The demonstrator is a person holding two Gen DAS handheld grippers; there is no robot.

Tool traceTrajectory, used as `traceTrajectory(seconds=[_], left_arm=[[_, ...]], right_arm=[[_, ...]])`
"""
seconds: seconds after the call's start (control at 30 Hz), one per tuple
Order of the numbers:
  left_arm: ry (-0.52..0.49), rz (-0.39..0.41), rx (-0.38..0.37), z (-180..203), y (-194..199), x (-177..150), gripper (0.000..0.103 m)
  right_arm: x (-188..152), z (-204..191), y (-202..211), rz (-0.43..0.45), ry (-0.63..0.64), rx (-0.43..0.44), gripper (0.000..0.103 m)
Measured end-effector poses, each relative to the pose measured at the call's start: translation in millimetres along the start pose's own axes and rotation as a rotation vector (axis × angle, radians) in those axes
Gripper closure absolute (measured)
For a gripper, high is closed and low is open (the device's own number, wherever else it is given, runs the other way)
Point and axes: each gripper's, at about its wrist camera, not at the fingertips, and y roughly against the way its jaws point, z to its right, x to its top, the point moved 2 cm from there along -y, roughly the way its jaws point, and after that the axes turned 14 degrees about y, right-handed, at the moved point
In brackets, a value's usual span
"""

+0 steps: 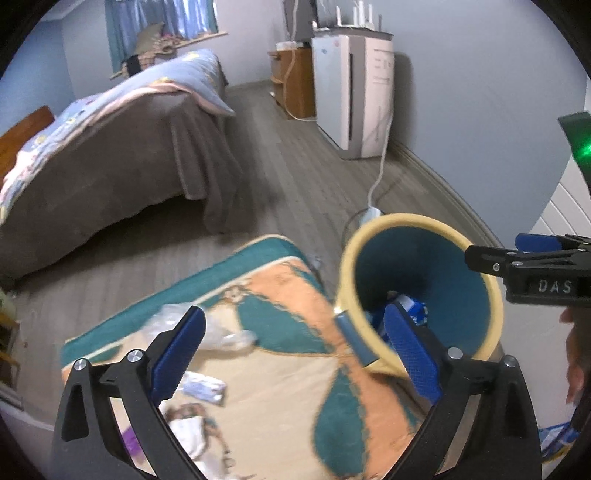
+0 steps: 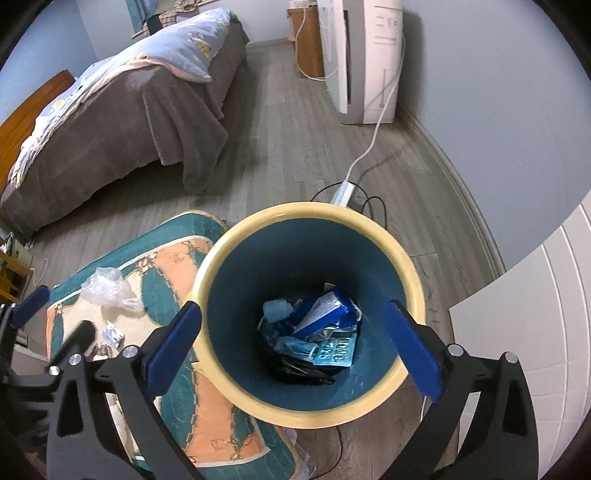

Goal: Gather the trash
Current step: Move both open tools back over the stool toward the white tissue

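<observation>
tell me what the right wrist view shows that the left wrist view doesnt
Only the right wrist view looks straight down into the bin, showing the pile at its bottom: a blue snack wrapper and a blister pack.

Only the left wrist view shows the window curtains, the router on top of the white appliance, and the torn paper between its open jaws.

Both show the bin, the rug, the crumpled clear plastic bag, the bed and both grippers open and empty.

A home bedroom: a made bed [image 2: 122, 107], a patterned rug [image 1: 280, 354], wood flooring and a curtained window [image 1: 162, 22].
</observation>
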Motion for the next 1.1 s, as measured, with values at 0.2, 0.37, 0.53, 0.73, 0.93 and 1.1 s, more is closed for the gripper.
traceTrajectory(seconds=[0.2,0.37,0.53,0.73,0.93,1.1], left_arm=[[0.066,0.007,0.033,-46,26,-2,0.006],[0.086,0.025,0.073,-81,56,-12,0.006],[0.102,0.046,0.126,-111,82,-23,0.006],[0.170,0.064,0.150,-149,116,-47,0.006],[0.246,0.074,0.171,-182,140,-72,0.006],[0.268,0.112,0.206,-202,151,-88,0.006]], right_arm=[[6,-28,5,0.013,0.070,0.010,0.006],[7,-57,13,0.025,0.148,0.005,0.006],[3,-89,23,0.039,0.201,0.020,0.006],[-8,-121,35,0.047,0.258,-0.008,0.006],[-22,-151,51,0.071,0.299,-0.042,0.006],[-35,-184,55,0.078,0.357,-0.043,0.006]])
